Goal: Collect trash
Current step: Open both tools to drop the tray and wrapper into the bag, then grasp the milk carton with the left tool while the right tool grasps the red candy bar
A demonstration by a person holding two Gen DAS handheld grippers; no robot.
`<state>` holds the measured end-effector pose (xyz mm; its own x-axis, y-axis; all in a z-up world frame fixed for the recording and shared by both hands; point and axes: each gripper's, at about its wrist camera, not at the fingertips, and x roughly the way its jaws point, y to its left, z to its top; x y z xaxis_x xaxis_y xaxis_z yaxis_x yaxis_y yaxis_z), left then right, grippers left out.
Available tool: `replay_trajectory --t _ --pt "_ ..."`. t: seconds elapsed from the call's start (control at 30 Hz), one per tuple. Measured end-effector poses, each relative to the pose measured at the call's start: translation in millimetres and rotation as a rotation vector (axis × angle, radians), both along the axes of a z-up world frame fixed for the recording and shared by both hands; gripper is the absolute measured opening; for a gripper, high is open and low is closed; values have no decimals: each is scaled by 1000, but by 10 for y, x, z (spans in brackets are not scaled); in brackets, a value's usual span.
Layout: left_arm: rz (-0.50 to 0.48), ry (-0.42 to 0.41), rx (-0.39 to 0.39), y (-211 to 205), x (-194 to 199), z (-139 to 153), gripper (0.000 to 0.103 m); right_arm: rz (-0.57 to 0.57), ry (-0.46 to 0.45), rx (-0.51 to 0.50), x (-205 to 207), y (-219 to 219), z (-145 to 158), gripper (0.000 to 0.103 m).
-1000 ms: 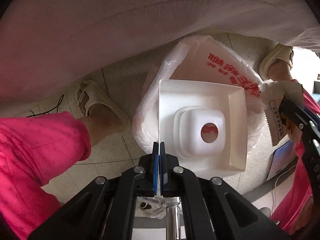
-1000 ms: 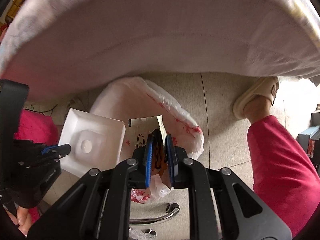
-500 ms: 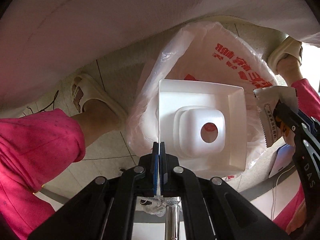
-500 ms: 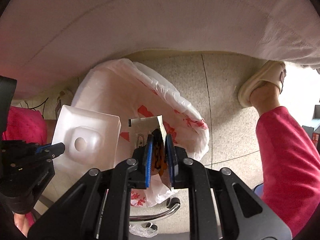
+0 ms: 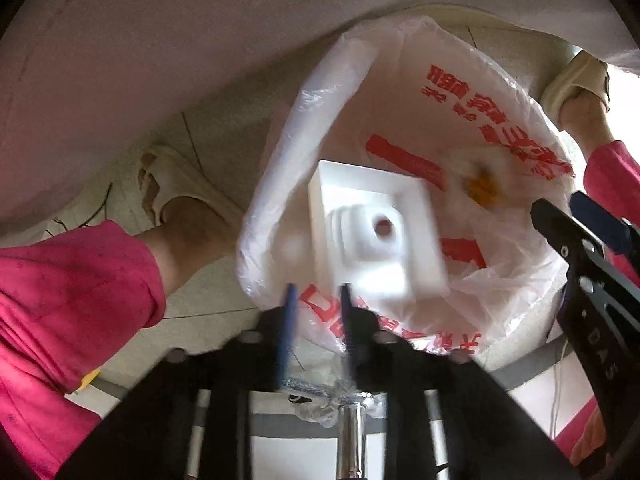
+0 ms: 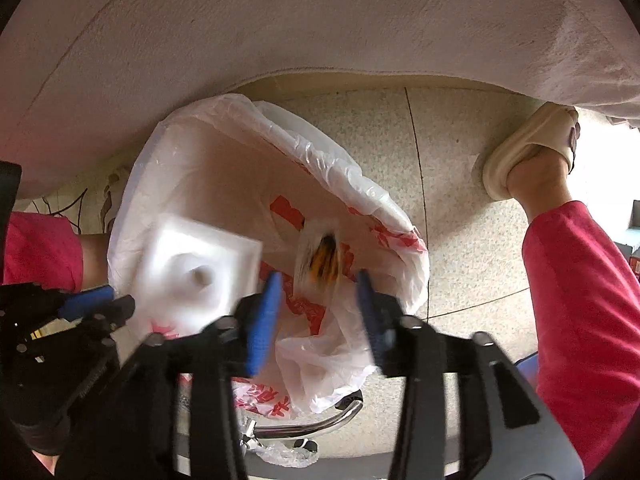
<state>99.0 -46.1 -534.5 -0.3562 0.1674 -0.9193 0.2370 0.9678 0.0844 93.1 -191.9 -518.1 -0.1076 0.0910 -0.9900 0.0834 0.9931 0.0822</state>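
Observation:
A white plastic trash bag with red print lines a bin on the floor; it also shows in the right wrist view. A white foam tray with a round hole is blurred, falling into the bag, and shows in the right view too. A snack packet with orange print, blurred, drops into the bag; in the left view it is a blur. My left gripper is open and empty above the bag's near rim. My right gripper is open and empty over the bag.
A white cloth-covered table edge overhangs the bin. The person's pink trouser legs and cream slippers stand on both sides. A chrome chair leg lies below the bag. The floor is speckled tile.
Both grippers have opened. The foam tray has left my left gripper and the snack packet has left my right gripper; both are falling into the bag.

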Motion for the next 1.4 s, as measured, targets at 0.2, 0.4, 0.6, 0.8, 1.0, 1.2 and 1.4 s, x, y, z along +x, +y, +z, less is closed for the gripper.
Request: replay_trajectory --t 0.2,0.4,0.6,0.8,1.0,1.2,1.4 --pt "19 -17 1 18 11 33 42 -15 3 -2 -14 -30 -16 45" --pt "13 -29 -5 34 12 77 44 -13 -9 -8 -33 -22 33 45" --pt "-9 -63 -14 33 -5 261 45 7 -42 -14 -100 31 245 47" --pt "-24 -164 -80 75 -12 800 52 60 -155 -33 -164 52 780 60" --pt "-35 -340 -147 303 111 1768 68 160 -391 -57 -177 63 1828 76" --pt "-56 -506 -168 554 439 2816 77 196 -702 -60 -57 -61 3117 97" --pt "-95 -656 -171 677 904 3867 81 315 -890 -146 154 -125 4057 97"
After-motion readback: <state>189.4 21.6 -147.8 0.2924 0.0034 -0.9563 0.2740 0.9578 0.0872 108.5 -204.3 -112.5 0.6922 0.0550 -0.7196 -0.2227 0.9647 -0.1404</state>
